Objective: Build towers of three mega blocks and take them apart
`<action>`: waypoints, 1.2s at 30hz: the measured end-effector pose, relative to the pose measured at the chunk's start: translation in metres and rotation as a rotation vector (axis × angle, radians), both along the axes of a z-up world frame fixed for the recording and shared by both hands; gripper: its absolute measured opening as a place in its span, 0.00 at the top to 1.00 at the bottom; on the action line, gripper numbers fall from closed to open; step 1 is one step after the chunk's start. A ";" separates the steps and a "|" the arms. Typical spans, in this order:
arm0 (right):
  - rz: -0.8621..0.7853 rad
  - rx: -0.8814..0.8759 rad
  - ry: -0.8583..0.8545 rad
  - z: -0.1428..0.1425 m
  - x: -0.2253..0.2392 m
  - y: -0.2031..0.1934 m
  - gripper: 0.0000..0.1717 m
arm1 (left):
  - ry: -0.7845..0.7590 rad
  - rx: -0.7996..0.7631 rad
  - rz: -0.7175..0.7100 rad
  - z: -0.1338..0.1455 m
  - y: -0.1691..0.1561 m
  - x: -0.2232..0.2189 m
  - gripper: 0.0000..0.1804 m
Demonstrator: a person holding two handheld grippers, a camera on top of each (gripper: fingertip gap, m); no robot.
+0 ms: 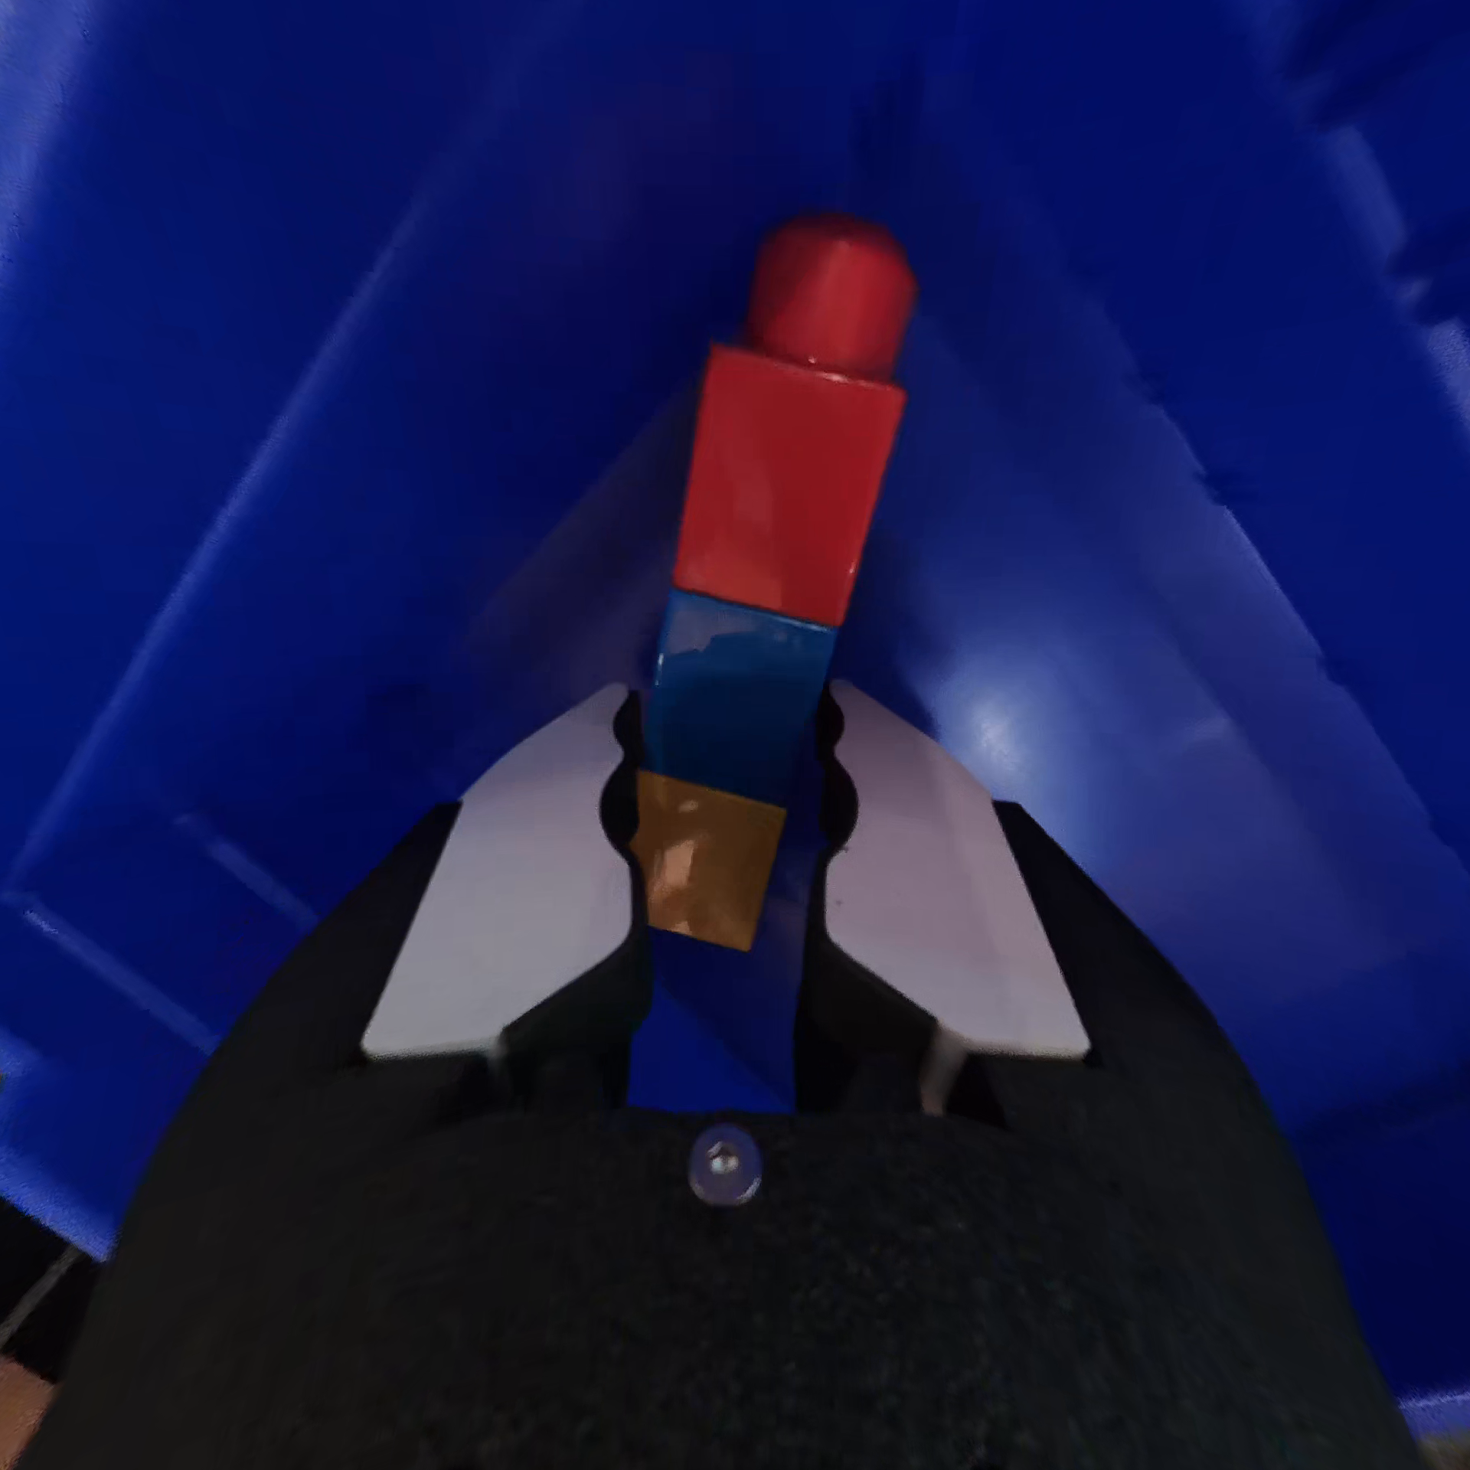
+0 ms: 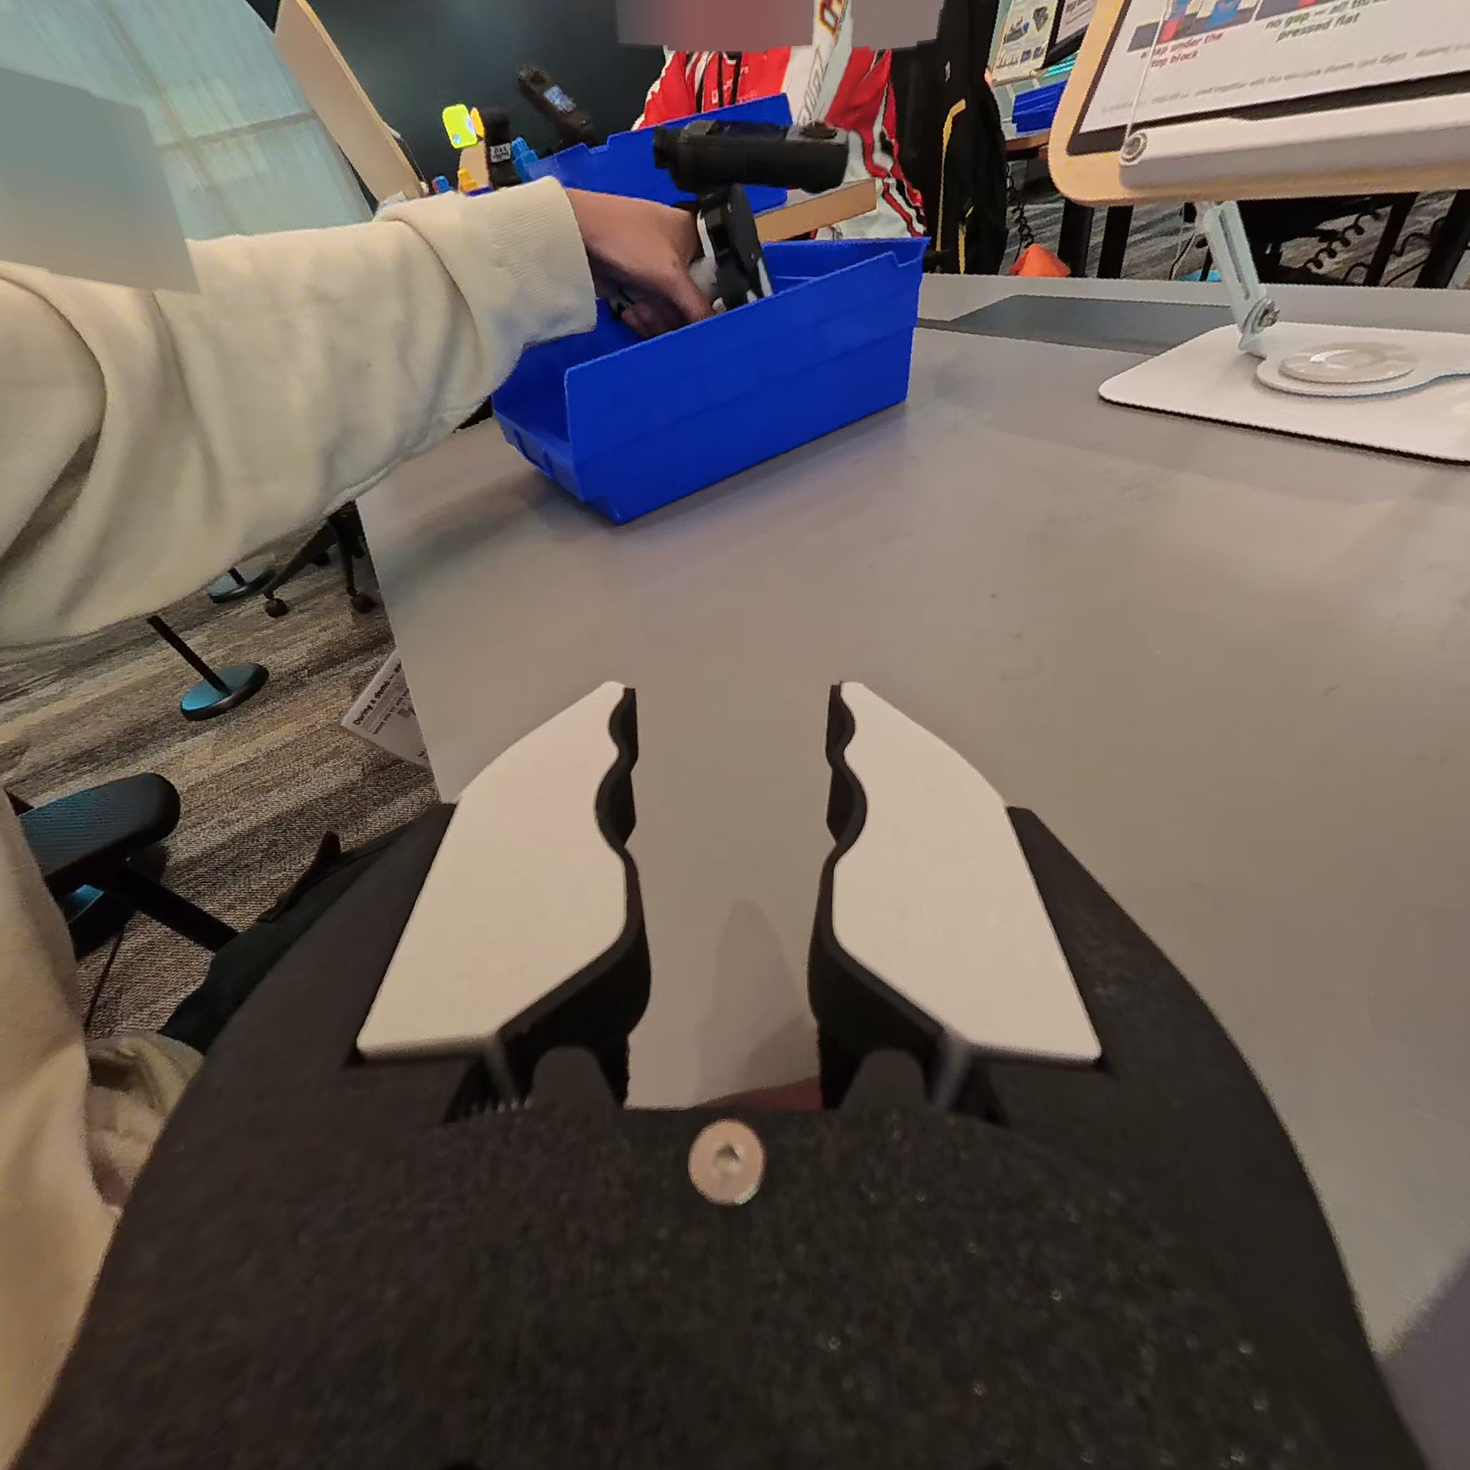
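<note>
In the left wrist view a tower of three blocks lies along my fingers inside a blue bin [image 1: 318, 398]: a red block [image 1: 787, 477] with its stud farthest away, a blue block [image 1: 740, 684] in the middle, an orange block [image 1: 704, 859] nearest. My left gripper [image 1: 732, 708] is shut on the tower, with its pads against the sides of the blue block. The right wrist view shows the left gripper [image 2: 732, 246] reaching down into the bin [image 2: 716, 398], its fingertips hidden by the wall. My right gripper [image 2: 732, 700] is open and empty above the grey table [image 2: 1034, 636].
A white stand base [image 2: 1312, 374] with a screen above it sits at the table's back right. A person's cream sleeve [image 2: 278, 358] reaches over the left table edge. A chair [image 2: 103, 827] and carpet lie at the left. Another person in a red jacket [image 2: 859, 95] sits behind.
</note>
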State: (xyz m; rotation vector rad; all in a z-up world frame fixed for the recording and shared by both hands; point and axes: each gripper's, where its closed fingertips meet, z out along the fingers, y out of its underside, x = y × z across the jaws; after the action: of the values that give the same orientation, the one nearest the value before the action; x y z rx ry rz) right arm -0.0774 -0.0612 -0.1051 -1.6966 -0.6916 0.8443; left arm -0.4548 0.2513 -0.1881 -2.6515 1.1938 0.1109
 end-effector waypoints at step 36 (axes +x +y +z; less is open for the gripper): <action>0.373 -0.067 0.343 0.062 -0.087 0.028 0.78 | -1.279 0.012 -0.380 0.109 -0.303 0.310 0.80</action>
State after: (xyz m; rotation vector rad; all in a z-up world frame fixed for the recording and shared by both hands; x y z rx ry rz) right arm -0.1643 -0.0328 -0.0429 -1.4478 -0.7569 1.3962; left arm -0.1451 -0.0516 -0.0794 -1.7167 1.0677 -1.3637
